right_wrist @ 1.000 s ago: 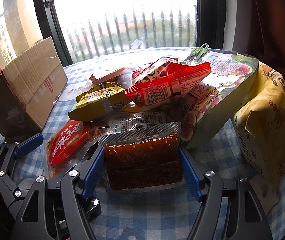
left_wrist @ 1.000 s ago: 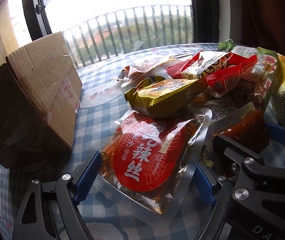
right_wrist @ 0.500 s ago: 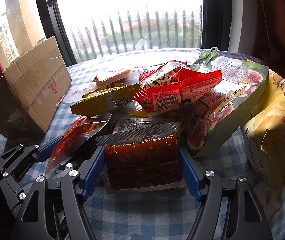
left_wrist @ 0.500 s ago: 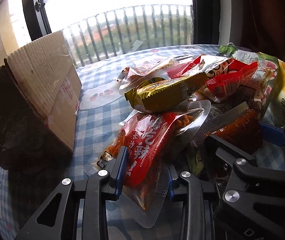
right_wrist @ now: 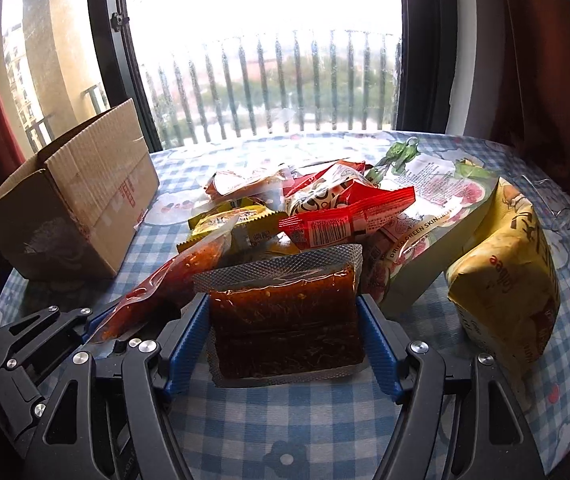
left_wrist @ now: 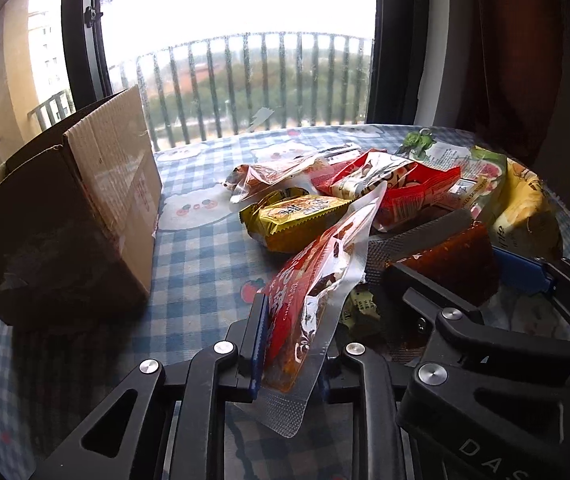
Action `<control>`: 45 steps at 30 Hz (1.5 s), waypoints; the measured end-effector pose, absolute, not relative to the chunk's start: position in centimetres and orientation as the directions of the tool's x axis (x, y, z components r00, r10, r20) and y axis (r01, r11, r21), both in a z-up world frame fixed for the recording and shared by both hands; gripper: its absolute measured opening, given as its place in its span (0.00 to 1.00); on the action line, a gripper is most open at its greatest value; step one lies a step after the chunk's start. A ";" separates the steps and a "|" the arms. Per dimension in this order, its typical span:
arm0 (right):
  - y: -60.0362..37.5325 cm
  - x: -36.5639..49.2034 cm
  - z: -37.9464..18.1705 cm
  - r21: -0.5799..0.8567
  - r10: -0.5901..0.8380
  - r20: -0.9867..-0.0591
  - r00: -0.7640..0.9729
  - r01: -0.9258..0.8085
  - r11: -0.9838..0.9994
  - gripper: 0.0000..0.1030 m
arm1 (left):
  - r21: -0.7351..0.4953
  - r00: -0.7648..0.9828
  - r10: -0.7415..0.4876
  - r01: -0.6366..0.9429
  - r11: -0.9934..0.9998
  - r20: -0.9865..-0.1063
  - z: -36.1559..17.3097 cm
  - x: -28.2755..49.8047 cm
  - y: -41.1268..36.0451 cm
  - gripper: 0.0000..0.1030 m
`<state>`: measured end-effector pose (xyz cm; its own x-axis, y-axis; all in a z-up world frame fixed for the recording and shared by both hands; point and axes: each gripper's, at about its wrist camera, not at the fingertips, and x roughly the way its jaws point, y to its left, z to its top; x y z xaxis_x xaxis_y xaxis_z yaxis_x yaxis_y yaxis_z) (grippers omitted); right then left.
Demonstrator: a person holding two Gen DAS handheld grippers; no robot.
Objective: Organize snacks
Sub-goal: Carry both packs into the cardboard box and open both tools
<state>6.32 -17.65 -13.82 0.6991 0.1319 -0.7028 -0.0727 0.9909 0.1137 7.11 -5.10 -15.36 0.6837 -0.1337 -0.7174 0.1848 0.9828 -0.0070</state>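
Snacks (right_wrist: pixel 325 216), glossy red, yellow, clear-sealed packets

Cardboard box (right_wrist: pixel 77 204) at left on checked tablecloth (right_wrist: pixel 285 420), snack pile (right_wrist: pixel 305 216) to its right, dried fig bag (right_wrist: pixel 429 224) behind pile, yellow bag (right_wrist: pixel 513 276) at far right, window railing (right_wrist: pixel 285 84) behind table.

A blue-checked table (right_wrist: pixel 305 432) carries a cardboard box (right_wrist: pixel 85 200) and, apart, heaped snack packets (right_wrist: pixel 325 216).
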 end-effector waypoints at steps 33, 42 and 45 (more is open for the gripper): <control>-15.3 4.6 0.5 0.090 0.169 -0.490 0.855 -0.143 0.986 0.73 | -0.045 0.871 -0.148 0.144 0.989 -0.468 -2.2 5.7 -2.4 0.12; -12.7 7.0 3.2 0.087 0.208 -0.430 0.879 -0.189 0.978 0.73 | -0.047 0.907 -0.091 0.079 0.996 -0.411 -0.8 7.5 0.5 0.12; -11.3 8.0 3.7 0.098 0.233 -0.426 0.874 -0.212 0.972 0.73 | -0.053 0.908 -0.074 0.057 0.997 -0.412 -0.8 8.0 1.9 0.12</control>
